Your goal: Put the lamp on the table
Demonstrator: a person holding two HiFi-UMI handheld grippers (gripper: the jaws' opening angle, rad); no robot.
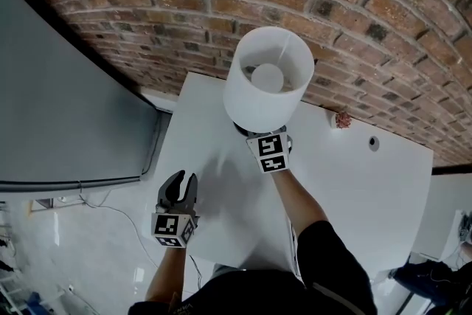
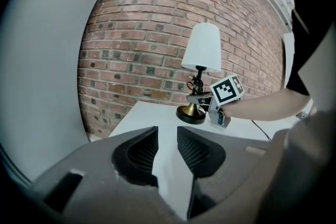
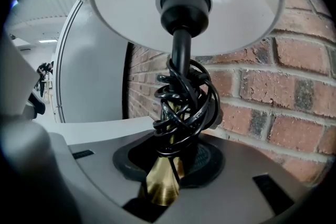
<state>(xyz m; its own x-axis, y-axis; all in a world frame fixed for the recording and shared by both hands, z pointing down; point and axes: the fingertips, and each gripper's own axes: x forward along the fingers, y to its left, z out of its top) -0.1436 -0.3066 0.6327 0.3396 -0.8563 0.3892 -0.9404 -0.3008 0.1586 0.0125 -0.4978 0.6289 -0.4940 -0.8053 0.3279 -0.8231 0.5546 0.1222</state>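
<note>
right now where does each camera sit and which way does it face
Head view: on the person's head, looking steeply down at the lamp, white table and brick wall; left arm, right arm, left gripper and right gripper show.
Left gripper view: on the left gripper, looking along its open, empty jaws across the table to the lamp; the right arm and right gripper show.
Right gripper view: on the right gripper, looking up the stem its jaws clamp, into the shade.
Shared: all three show the lamp and brick wall.

Head view looks down, gripper views sit low; all share the lamp (image 1: 268, 77)
</note>
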